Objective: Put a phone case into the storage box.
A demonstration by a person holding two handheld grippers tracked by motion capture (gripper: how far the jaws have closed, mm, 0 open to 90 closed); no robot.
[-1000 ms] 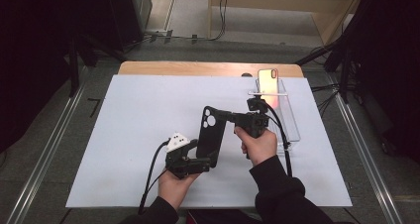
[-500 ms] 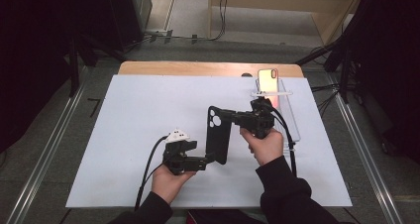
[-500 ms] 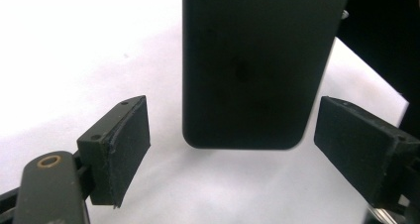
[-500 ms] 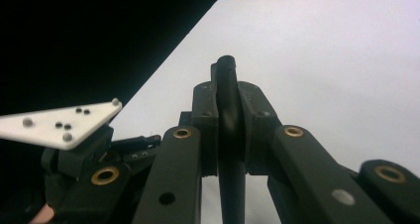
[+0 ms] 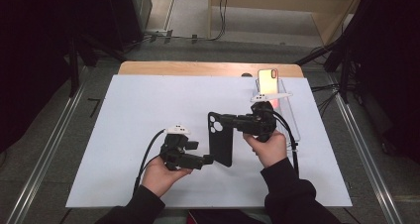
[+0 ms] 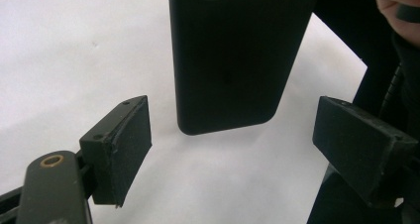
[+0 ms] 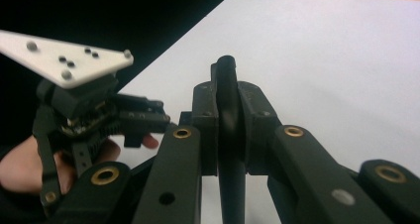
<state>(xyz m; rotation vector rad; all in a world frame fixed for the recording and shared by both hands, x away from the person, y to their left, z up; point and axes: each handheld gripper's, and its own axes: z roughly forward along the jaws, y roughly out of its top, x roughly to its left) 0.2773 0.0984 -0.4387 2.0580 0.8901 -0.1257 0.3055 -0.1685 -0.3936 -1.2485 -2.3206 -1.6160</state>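
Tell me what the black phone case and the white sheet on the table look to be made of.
The black phone case looks like soft matte silicone or rubbery plastic: its surface is dull with rounded corners and no glare. The white sheet looks like matte paper or thin board: flat, even, no gloss. Neither can be confirmed by sight alone.

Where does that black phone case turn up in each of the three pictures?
High view: the black phone case stands upright at the centre of the table, between the two hands.
Left gripper view: it hangs at top centre, apart from the open jaws below.
Right gripper view: seen edge-on at centre, clamped between the jaws.
Shared landmark: the white table sheet lies behind the case in all three views.
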